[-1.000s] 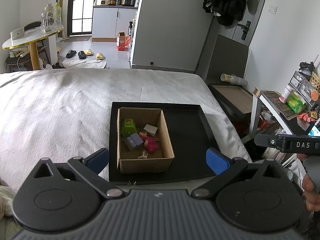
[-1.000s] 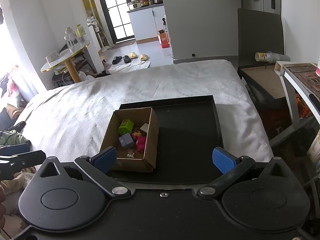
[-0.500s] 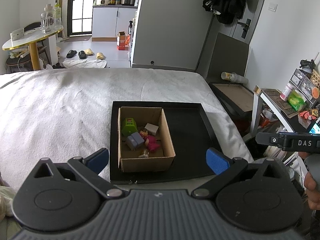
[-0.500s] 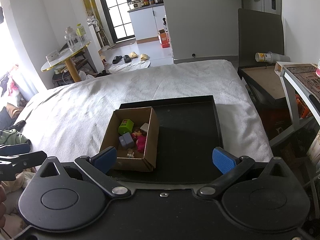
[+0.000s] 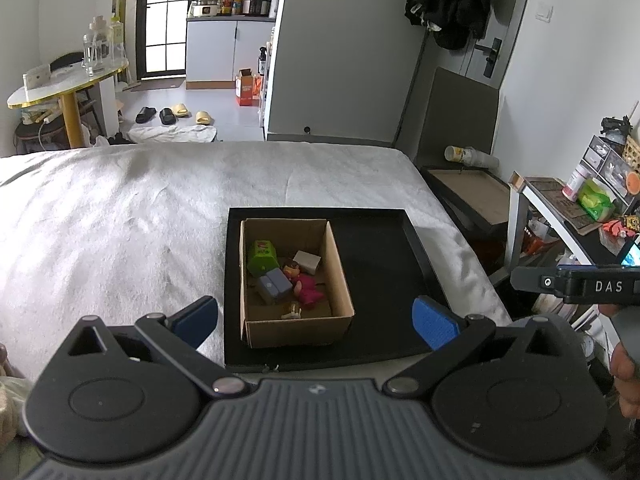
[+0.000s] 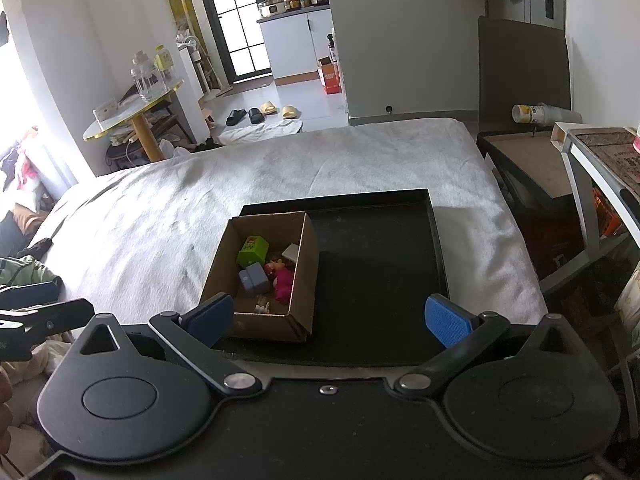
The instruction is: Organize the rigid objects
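Note:
An open cardboard box (image 5: pixel 294 336) (image 6: pixel 308 264) sits in the left half of a black tray (image 5: pixel 384 272) (image 6: pixel 380 264) on the white bed. Inside lie a green block (image 5: pixel 262 256) (image 6: pixel 253 251), a grey-blue block (image 5: pixel 274 286) (image 6: pixel 254 279), a pink doll (image 5: pixel 306 282) (image 6: pixel 283 282), a small white box (image 5: pixel 307 261) (image 6: pixel 291 253) and a tiny pale figure (image 5: pixel 292 311) (image 6: pixel 262 304). My left gripper (image 5: pixel 316 322) is open and empty, near the box's front. My right gripper (image 6: pixel 328 320) is open and empty, near the tray's front edge.
The white bed cover (image 5: pixel 120 216) spreads left and behind the tray. A shelf with clutter (image 5: pixel 592 204) and a low brown-topped stand (image 6: pixel 528 160) stand at the right. A round table (image 5: pixel 60 84) and slippers (image 6: pixel 260 112) lie beyond the bed.
Both grippers have stayed open and empty. The left view has pulled back very slightly; the right view is unchanged.

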The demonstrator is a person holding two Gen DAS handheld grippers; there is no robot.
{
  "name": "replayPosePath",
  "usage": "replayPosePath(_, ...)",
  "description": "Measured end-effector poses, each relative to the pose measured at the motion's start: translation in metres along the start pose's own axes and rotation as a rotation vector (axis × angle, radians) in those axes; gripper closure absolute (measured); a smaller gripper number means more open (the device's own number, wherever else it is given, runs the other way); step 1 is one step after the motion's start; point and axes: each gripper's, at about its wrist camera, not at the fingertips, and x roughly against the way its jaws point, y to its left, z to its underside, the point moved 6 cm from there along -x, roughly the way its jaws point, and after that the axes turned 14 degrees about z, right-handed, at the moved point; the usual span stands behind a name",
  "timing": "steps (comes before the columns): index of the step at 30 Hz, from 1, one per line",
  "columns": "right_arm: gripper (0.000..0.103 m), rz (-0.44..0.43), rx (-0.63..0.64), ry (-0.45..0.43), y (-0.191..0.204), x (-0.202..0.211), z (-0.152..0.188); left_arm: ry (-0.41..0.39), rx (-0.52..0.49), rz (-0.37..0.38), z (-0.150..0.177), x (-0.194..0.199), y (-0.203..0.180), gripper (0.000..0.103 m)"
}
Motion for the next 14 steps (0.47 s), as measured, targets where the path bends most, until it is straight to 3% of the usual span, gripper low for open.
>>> replayPosePath(14, 0.000, 0.003, 0.001, 0.009, -0.0034, -0.0044, 0.0006, -0.003, -0.003, 0.017, 0.0021, -0.0017, 0.0007, 0.000)
